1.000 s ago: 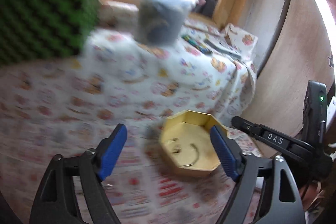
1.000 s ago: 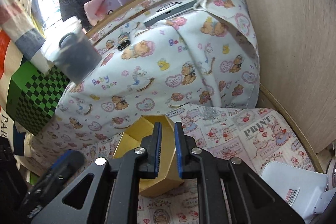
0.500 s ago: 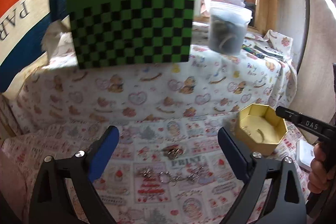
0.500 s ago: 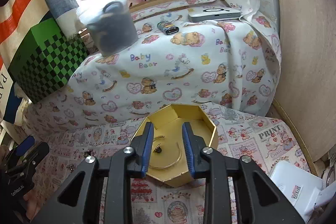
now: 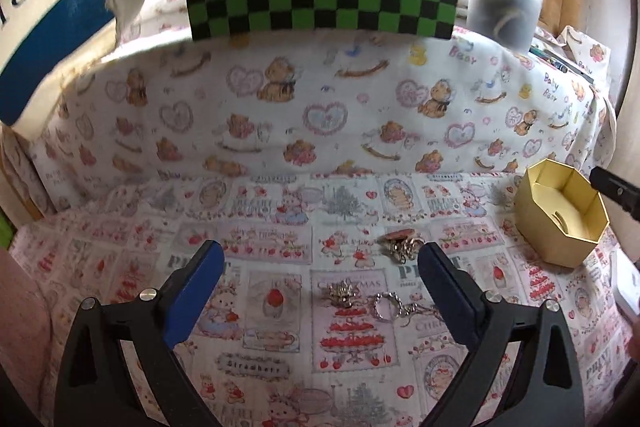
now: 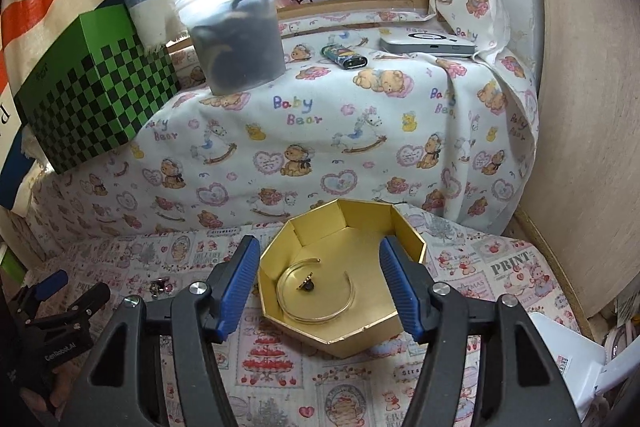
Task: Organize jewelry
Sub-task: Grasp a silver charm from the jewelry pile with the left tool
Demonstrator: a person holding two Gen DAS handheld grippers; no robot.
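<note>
A gold octagonal box (image 6: 408,323) sits on the printed cloth; inside lie a gold open bangle (image 6: 316,315) and a small dark earring (image 6: 307,285). My right gripper (image 6: 320,291) is open and empty, its blue pads either side of the box. In the left wrist view the box (image 5: 560,243) is at the far right. Loose silver jewelry lies on the cloth: a cluster (image 5: 402,245), a small charm (image 5: 342,293) and a ring with chain (image 5: 390,305). My left gripper (image 5: 320,287) is open and empty above these pieces.
A raised ledge draped in Baby Bear cloth (image 6: 320,131) runs behind, holding a green checkered box (image 6: 92,99), a plastic tub (image 6: 236,43), a lighter (image 6: 346,57) and a flat white device (image 6: 428,45). A white object (image 6: 568,359) lies at the right.
My right gripper has opened from shut to wide over the gold box. My left gripper has swung left and down from the box to the loose jewelry on the cloth.
</note>
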